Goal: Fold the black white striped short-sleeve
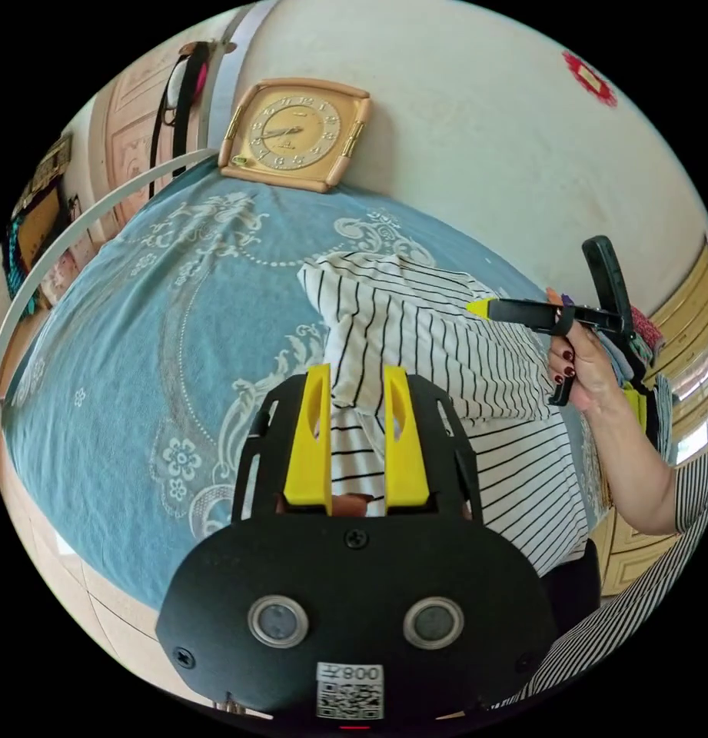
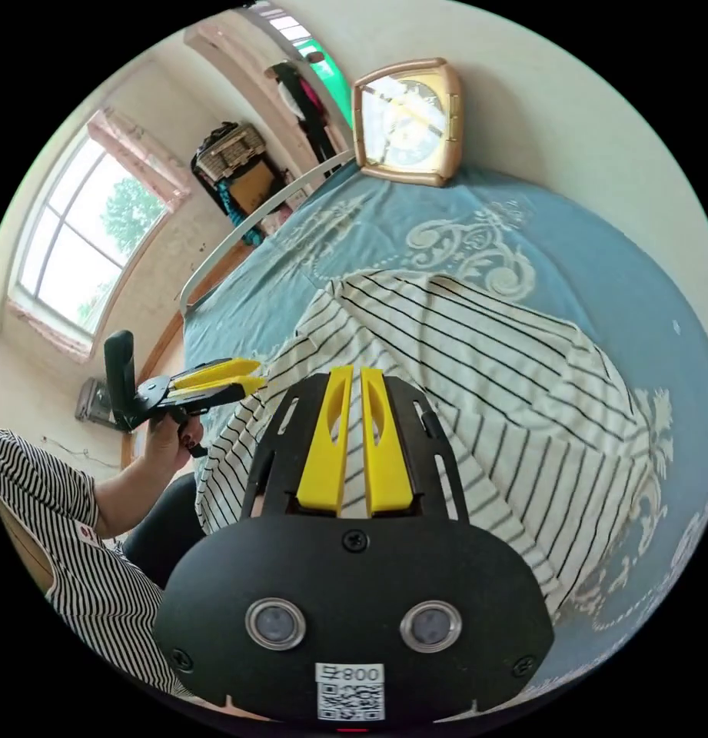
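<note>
The white shirt with thin black stripes (image 1: 446, 354) lies rumpled on a blue patterned bedspread (image 1: 138, 346). My left gripper (image 1: 357, 373) is shut on a bunched fold of it, and the cloth fills the gap between the yellow jaws. From the right gripper view, the shirt (image 2: 507, 400) spreads ahead and the left gripper (image 2: 257, 382) is at its near left edge, held in a hand. My right gripper (image 2: 355, 373) has its jaws almost together above the shirt. I cannot make out any cloth between them. Its yellow tip (image 1: 470, 307) hovers by the shirt's far right edge.
A framed clock (image 1: 296, 132) leans on the wall at the far side of the bed. A white curved rail (image 1: 61, 254) runs along the bed's left side. The person's forearm (image 1: 630, 461) and striped sleeve are on the right. A window (image 2: 77, 246) is at the left.
</note>
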